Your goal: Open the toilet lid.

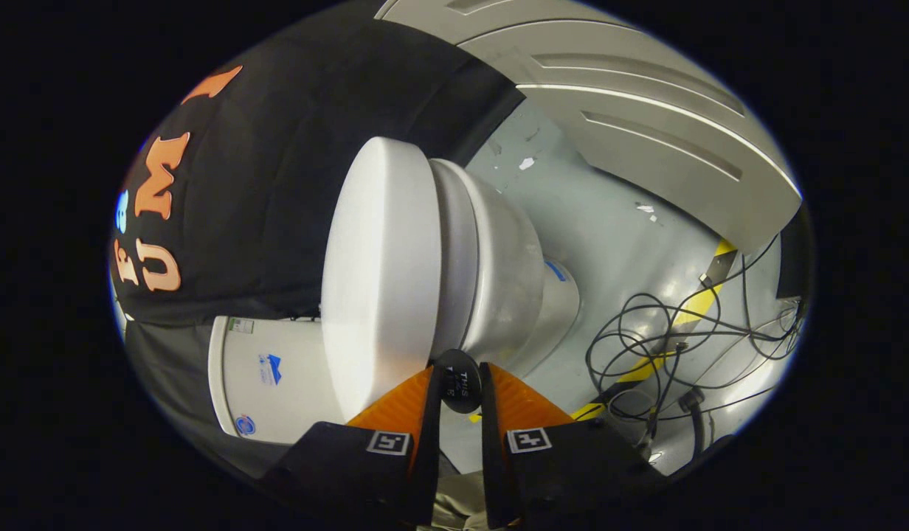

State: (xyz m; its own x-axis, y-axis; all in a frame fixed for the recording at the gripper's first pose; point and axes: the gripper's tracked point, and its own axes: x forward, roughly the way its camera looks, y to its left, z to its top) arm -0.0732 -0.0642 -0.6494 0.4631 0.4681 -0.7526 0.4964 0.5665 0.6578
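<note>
The view is rolled on its side, so the white toilet stands sideways ahead of the fingers. Its lid lies flat against the seat and bowl. The tank sits behind the lid, close to the fingers' left side. A small black round tab sticks out from the lid's front rim. My gripper is nearly closed, and both fingertips press on this tab from either side.
Grey floor stretches beyond the bowl. Loose black cables coil on it to the right of the fingers, across a yellow-and-black tape strip. A grey panelled door stands further off.
</note>
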